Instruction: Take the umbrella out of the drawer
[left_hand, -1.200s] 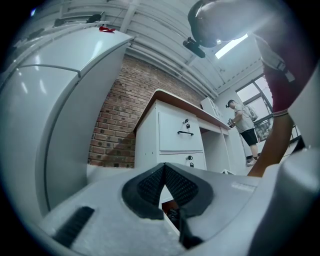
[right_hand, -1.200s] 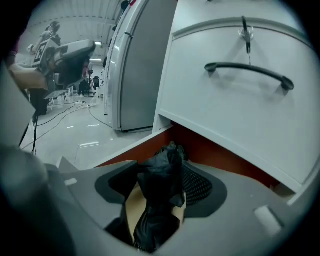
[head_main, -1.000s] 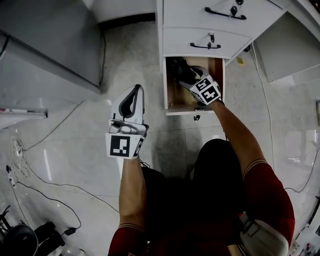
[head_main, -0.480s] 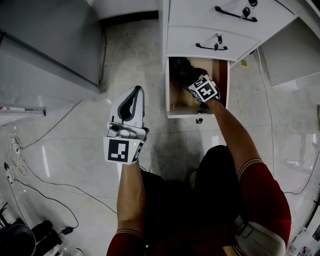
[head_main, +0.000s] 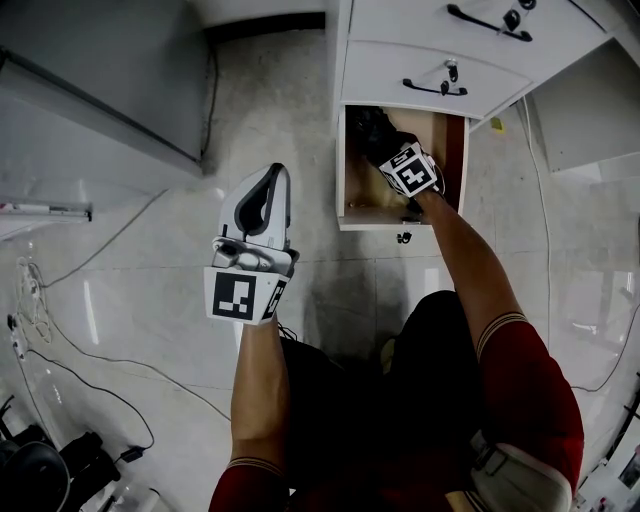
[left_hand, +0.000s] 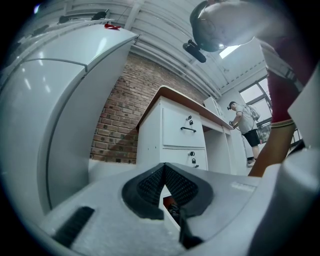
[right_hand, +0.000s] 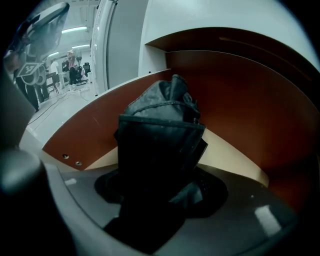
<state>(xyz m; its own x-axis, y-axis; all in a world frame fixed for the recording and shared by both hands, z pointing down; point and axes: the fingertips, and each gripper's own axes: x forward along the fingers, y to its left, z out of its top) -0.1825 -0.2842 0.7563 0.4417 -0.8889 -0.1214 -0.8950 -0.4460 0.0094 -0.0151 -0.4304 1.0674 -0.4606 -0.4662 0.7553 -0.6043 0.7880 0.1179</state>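
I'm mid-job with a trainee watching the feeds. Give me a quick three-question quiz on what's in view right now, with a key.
1. Multiple choice: what stands between the fingers of the right gripper?
A) a black folded umbrella
B) a red mug
C) nothing
2. True or false: the left gripper is inside the open drawer too.
3. Short answer: how many drawers stand open?

Key
1. A; the fingers have just been closing onto it.
2. False; the left gripper hangs over the floor, outside the drawer, fingers together and empty.
3. One, the bottom one; the two shut drawers sit above it.
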